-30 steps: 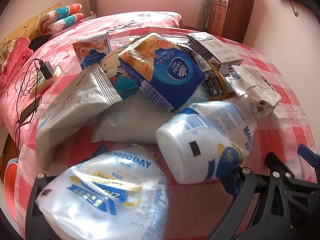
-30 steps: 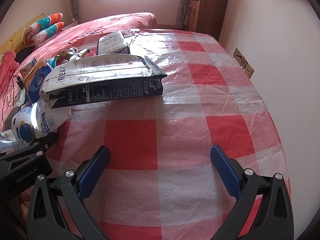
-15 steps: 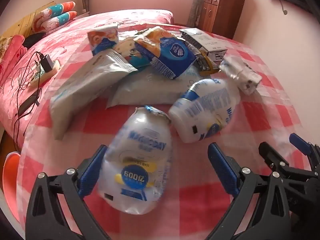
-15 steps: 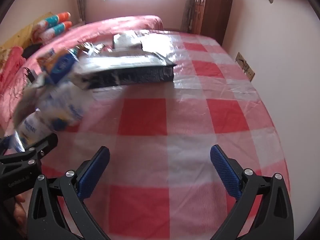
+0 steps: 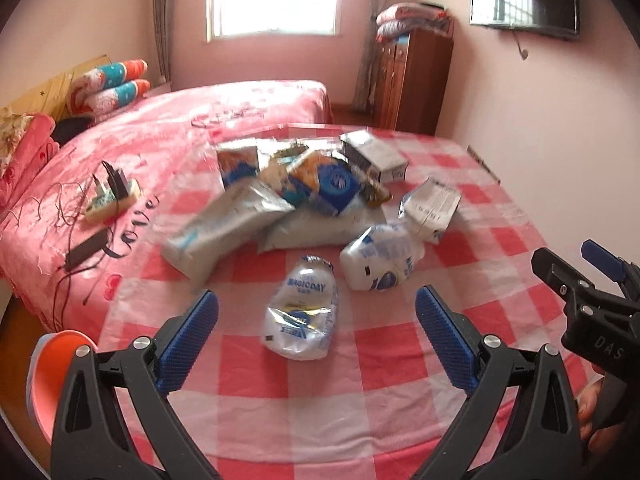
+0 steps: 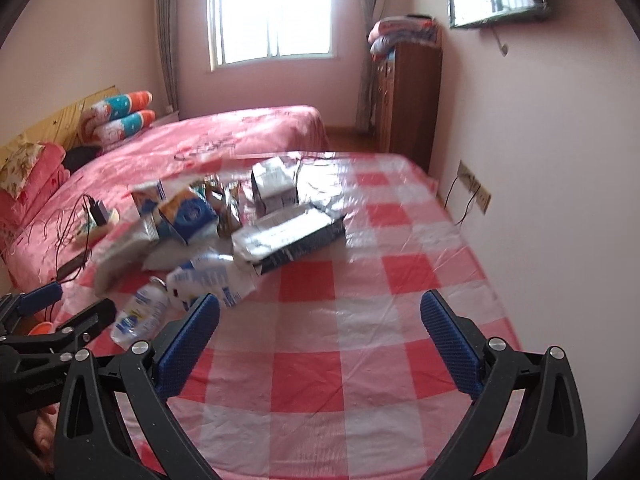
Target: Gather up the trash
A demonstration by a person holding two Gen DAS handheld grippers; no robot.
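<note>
A heap of trash lies on the red-checked table: a crushed clear Magicday bottle nearest me, a white jug behind it, white bags, a blue tissue pack and a carton. My left gripper is open and empty, just short of the crushed bottle. My right gripper is open and empty over bare cloth, right of the heap; the bottle and a dark flat box lie to its left.
A pink bed adjoins the table on the left, with a power strip and cables. An orange bin sits at lower left. A wooden cabinet and a wall with a socket are to the right.
Both grippers have pulled back and up from the heap. The crushed bottle that filled the left gripper's view now lies on the table ahead of its open fingers.
</note>
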